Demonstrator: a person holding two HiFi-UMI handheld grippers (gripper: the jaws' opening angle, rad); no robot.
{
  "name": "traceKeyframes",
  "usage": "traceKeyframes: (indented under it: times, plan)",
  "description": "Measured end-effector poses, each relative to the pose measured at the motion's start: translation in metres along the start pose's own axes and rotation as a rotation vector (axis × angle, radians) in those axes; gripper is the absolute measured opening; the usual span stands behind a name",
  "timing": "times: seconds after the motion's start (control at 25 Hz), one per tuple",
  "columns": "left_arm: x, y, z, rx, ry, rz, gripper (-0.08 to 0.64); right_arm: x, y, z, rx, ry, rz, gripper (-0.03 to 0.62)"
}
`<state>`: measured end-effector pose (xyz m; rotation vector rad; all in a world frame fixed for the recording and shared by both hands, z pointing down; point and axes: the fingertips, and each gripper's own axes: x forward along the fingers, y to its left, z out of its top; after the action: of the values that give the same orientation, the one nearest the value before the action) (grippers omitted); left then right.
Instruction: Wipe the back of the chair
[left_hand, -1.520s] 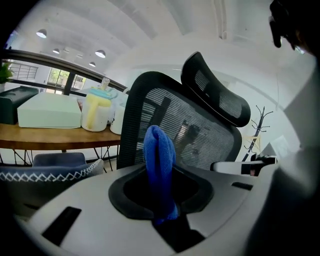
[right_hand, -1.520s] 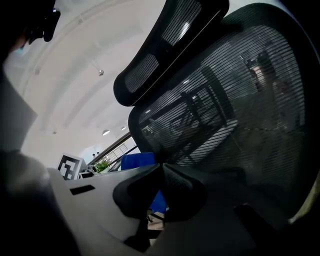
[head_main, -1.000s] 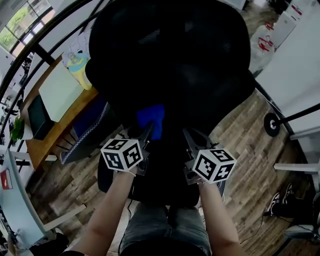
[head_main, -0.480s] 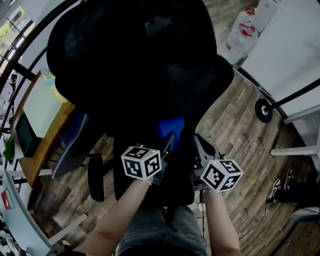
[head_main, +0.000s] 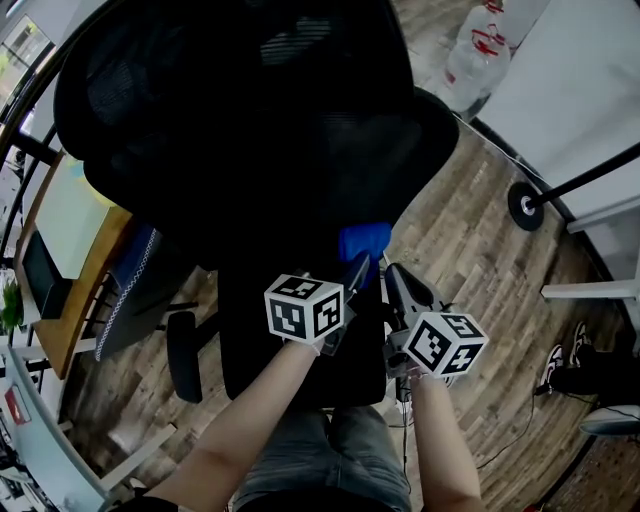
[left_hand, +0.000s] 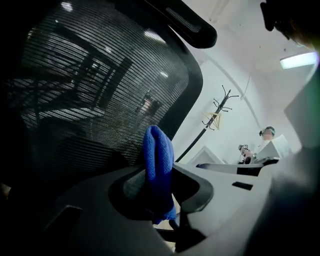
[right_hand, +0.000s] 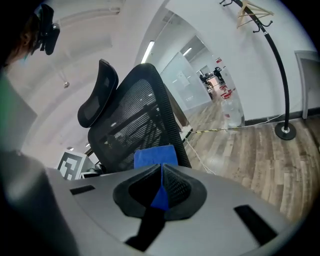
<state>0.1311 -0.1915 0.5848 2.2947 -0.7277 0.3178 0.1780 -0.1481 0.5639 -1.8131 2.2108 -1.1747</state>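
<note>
One black mesh chair back (head_main: 250, 130) is filling most of the head view, standing upright in front of the person with its headrest (right_hand: 97, 97) at the top. A folded blue microfibre cloth (head_main: 363, 242) is sitting at the right-hand lower edge of that back, near where the mesh is narrowing toward the seat. The left gripper (left_hand: 159, 175) is clamping the cloth, whose fold is standing up between the jaws and trailing a little below them, right against the mesh. The right gripper (right_hand: 161, 175) is hovering just beside it with its jaws pressed together. A sliver of blue is showing in the slit beneath their tips, which looks like the cloth seen beyond them rather than a grip on it.

Judging by this, the wiping stroke itself is in hand, working along the right rim of the back. The next move is likely calling for the cloth to be drawn across or up the mesh with steady pressure, the left gripper leading and the other one staying out of its path.

For room, the back's outer edge is lying just to the right of the cloth, so a stroke further that way would be running off the frame. To the right, the wood-plank floor (head_main: 470, 230) is lying open as far as the round black base of a coat stand (head_main: 523, 205), well apart. On the left, a wooden desk (head_main: 70, 330) is standing near the chair, and a black armrest (head_main: 180, 355) is jutting out low on that side.
</note>
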Motion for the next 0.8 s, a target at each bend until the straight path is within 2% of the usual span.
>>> traceKeyframes:
  times: [0.4,0.8]
  plan:
    - [-0.008,0.029,0.006,-0.041,-0.024,0.075,0.094,0.022,0.017,-0.01,-0.02,0.061,0.027,0.031]
    - [-0.056,0.072,0.023,-0.1,-0.101,0.171,0.093,0.049,0.069,-0.015,-0.07,0.111,0.104,0.031]
